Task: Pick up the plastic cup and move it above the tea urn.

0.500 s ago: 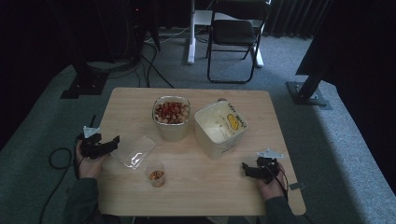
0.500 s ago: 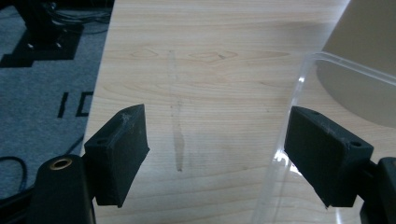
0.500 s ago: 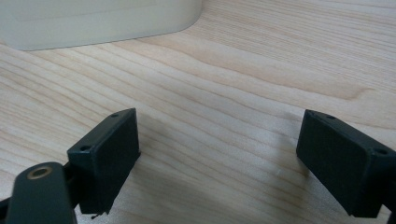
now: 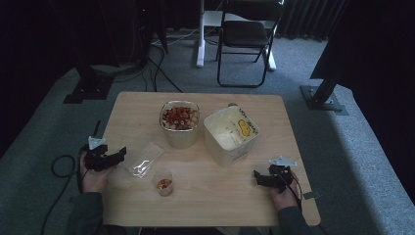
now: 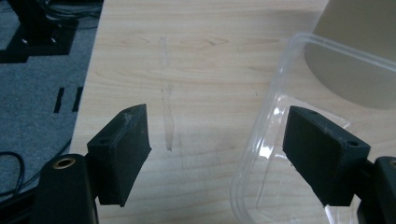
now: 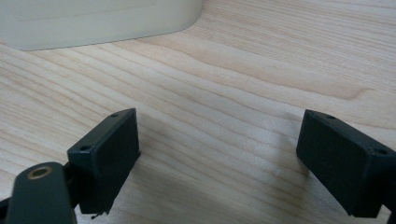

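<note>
We see clear lid [image 5: 280, 154] cut off at bottom and right edges of left gripper view. Beige tub [image 5: 359, 56] there cropped by top and right edges. White tub [image 6: 98, 21] cropped at top of right gripper view. Small cup [image 4: 164, 182] contents too small for us to tell.

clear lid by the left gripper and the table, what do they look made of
Lid: most likely thin clear plastic, glossy; the wood grain shows through it and light glints along its moulded rim.
Table: pale wood or wood-look laminate, matt; fine grain lines run across it, though the look alone cannot settle which.
</note>
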Tool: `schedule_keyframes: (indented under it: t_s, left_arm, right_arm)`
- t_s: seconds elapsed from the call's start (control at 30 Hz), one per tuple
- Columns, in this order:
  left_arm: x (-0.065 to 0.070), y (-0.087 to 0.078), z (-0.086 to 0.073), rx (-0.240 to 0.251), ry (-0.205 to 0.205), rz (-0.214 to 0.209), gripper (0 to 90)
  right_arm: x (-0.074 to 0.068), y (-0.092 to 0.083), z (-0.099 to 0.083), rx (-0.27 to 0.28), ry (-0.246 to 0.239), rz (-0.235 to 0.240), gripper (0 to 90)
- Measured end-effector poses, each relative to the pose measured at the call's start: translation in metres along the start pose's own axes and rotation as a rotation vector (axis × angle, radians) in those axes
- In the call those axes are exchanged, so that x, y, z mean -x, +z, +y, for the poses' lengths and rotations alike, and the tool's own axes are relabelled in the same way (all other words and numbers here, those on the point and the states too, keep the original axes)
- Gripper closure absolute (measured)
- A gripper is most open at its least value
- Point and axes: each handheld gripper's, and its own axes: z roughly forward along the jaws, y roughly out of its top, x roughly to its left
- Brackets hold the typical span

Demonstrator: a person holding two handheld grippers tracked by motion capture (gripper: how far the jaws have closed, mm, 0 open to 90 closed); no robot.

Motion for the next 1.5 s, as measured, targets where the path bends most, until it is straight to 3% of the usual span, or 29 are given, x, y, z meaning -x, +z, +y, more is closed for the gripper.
schedule_keyframes:
  t_s: [0.3,0.57,0.7,0.93,1.03,1.27,1.3,1.5]
  left_arm:
    - [0.007,-0.009,-0.012,-0.019,-0.005,-0.035,26.4]
    - [0.008,-0.012,-0.023,-0.070,-0.013,-0.058,33.7]
    - [0.007,-0.010,-0.024,-0.083,-0.013,-0.079,44.2]
    - [0.006,0.003,-0.015,-0.114,-0.012,-0.019,65.1]
    - [0.004,0.008,-0.012,-0.123,-0.016,-0.018,71.3]
    - [-0.002,0.018,-0.003,-0.135,0.007,-0.023,71.5]
    - [-0.003,0.024,0.000,-0.147,0.027,-0.023,67.6]
    - [-0.008,0.032,0.002,-0.136,-0.004,-0.081,72.3]
  right_arm:
    - [0.000,0.000,0.000,-0.001,0.002,-0.002,12.8]
    - [0.000,0.000,0.000,0.000,0.002,-0.002,12.8]
    - [0.000,0.000,0.000,0.000,0.002,-0.002,12.8]
    - [0.000,0.000,0.000,0.000,0.002,-0.002,12.8]
    - [0.000,0.000,0.000,0.000,0.002,-0.002,12.8]
    - [0.000,0.000,0.000,0.000,0.003,-0.002,12.8]
    - [0.000,0.000,0.000,0.000,0.003,-0.002,12.8]
    - [0.000,0.000,0.000,0.000,0.003,-0.002,12.8]
